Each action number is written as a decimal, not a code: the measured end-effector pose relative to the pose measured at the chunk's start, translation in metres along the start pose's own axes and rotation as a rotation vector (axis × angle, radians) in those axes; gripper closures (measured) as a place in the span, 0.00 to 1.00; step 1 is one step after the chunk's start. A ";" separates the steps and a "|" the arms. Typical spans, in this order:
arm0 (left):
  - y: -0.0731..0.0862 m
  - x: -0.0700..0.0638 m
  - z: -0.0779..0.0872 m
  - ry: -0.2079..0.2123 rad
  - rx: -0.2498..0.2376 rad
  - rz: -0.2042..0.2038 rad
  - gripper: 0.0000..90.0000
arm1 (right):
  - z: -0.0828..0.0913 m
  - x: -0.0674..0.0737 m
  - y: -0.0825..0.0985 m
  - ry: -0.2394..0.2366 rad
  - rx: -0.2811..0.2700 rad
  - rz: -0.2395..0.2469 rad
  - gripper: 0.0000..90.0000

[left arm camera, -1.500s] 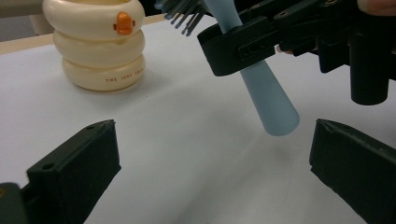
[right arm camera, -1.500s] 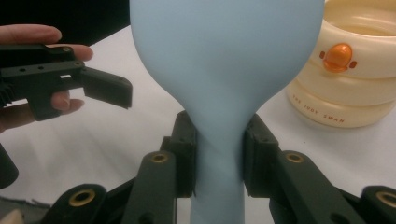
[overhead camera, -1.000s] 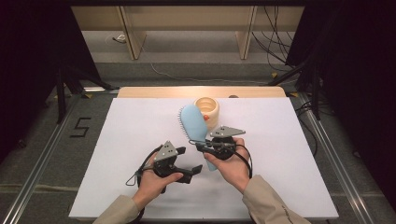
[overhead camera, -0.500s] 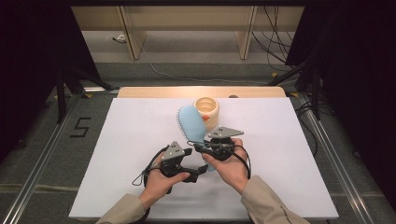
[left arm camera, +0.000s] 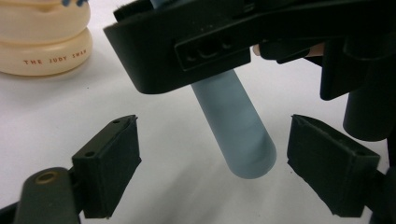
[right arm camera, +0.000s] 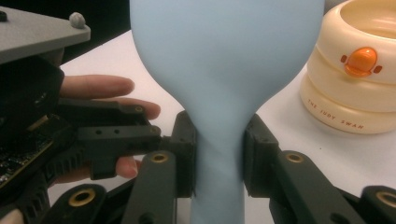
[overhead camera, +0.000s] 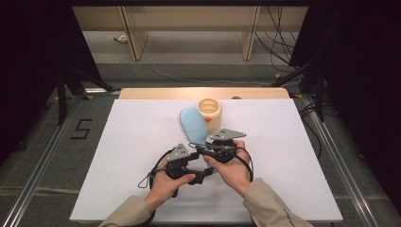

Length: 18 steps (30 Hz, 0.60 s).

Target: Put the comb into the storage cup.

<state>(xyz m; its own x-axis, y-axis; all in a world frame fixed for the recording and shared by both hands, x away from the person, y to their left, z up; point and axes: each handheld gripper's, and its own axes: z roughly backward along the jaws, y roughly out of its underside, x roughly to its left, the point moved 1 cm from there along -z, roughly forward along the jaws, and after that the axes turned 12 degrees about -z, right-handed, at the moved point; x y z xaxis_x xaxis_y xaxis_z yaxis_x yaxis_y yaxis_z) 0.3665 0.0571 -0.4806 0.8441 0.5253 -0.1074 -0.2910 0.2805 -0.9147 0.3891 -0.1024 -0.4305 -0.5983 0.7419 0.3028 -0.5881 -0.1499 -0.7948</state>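
High view: a white table [overhead camera: 118, 156] carries a cream cup [overhead camera: 209, 113] near its far edge, with an orange mark showing inside the rim. A blue brush [overhead camera: 194, 125] stands tilted just beside the cup on its left, bristles along its left edge, head toward the far side and handle running down toward the person. The right gripper [overhead camera: 208, 150] clamps the brush at the neck, held up off the table surface in the right hand [overhead camera: 234, 168]. The left gripper [overhead camera: 201, 174] sits close below and to the left of it, in the left hand [overhead camera: 165, 182], jaws pointing toward the brush handle end. Left gripper view: the handle [left arm camera: 238, 130] comes down from beneath the black body of the right gripper and ends, rounded, between the two pads [left arm camera: 109, 163]; both pads stand clear of it with white table visible on each side. These jaws have just been closing and remain fairly wide, with the handle between them and not gripped. The cup [left arm camera: 44, 42] stands at upper left, lettered on its lower ring. Right gripper view: both pads [right arm camera: 187, 154] press against the narrow neck of the brush [right arm camera: 224, 60], jaws narrow, grip firm. The cup [right arm camera: 355, 70] is to the right, touching nothing visible; fingers of the left hand [right arm camera: 98, 86] lie behind the left gripper's body.
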 end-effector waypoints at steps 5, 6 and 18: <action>0.000 0.000 -0.002 0.005 -0.001 0.009 0.24 | 0.001 0.000 0.000 0.001 -0.002 0.004 0.78; 0.000 0.001 -0.002 0.006 -0.002 0.010 0.25 | 0.001 0.000 0.000 0.001 -0.003 0.005 0.78; 0.000 0.000 -0.004 0.013 -0.005 0.028 0.33 | -0.001 0.001 0.000 0.001 -0.001 0.006 0.78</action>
<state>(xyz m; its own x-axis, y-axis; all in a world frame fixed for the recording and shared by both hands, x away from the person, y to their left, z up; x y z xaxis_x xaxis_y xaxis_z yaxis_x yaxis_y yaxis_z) 0.3684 0.0542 -0.4820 0.8417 0.5220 -0.1379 -0.3120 0.2619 -0.9132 0.3887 -0.1008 -0.4310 -0.6012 0.7414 0.2981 -0.5843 -0.1533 -0.7969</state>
